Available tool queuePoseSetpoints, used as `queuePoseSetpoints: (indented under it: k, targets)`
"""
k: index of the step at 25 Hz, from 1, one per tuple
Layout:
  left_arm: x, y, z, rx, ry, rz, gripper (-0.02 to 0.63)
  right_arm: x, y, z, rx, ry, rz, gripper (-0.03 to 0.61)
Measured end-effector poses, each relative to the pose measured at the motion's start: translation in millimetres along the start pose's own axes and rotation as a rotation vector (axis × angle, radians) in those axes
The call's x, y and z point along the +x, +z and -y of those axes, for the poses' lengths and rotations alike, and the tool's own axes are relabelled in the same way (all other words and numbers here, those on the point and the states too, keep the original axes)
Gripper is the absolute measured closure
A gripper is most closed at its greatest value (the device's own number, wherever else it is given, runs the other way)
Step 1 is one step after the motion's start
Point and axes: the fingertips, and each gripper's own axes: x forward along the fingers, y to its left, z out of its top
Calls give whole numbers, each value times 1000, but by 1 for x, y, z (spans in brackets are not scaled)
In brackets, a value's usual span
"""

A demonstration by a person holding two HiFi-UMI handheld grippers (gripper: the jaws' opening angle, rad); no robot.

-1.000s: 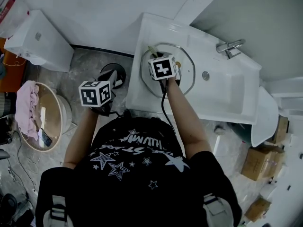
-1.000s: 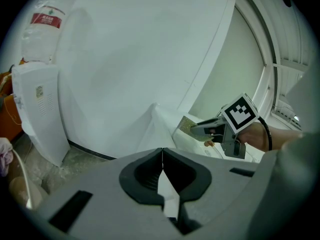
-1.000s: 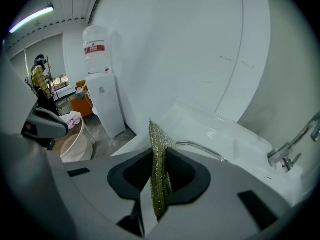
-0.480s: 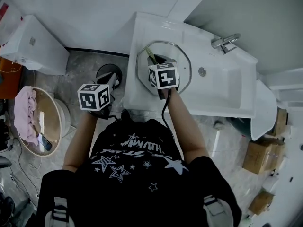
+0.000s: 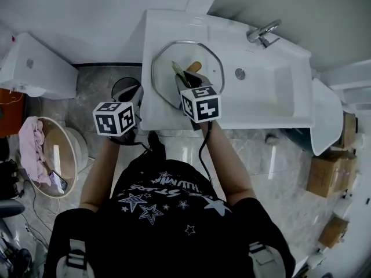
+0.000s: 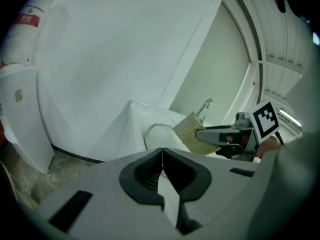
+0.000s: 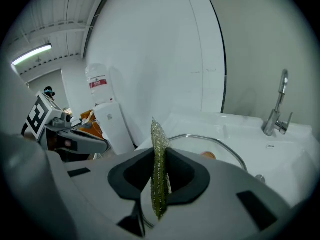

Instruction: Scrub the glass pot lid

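Green scrub pad [image 7: 159,134] is clamped edge-on by right gripper [image 7: 159,164] jaws over glass lid [image 5: 168,62]; left gripper [image 6: 162,158] jaws are closed, empty.

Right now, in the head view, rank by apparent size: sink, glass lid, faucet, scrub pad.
1. sink
2. glass lid
3. faucet and scrub pad look alike; the pad is partly hidden.

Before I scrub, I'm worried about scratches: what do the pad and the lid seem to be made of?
The pad looks like woven metallic-thread mesh, yellow-green and glittery, likely abrasive. The lid is clear glass, the white sink shows through, with a shiny metal-looking rim; its knob is tan, perhaps wood.
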Motion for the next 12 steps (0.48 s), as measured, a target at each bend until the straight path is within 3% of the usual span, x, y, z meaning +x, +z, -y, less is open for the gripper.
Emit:
queuePoseSetpoints:
  k: [12]
  targets:
    - [-32,-44,78,80,-40,-31,603,-88,-62,2,87,-36,53,511]
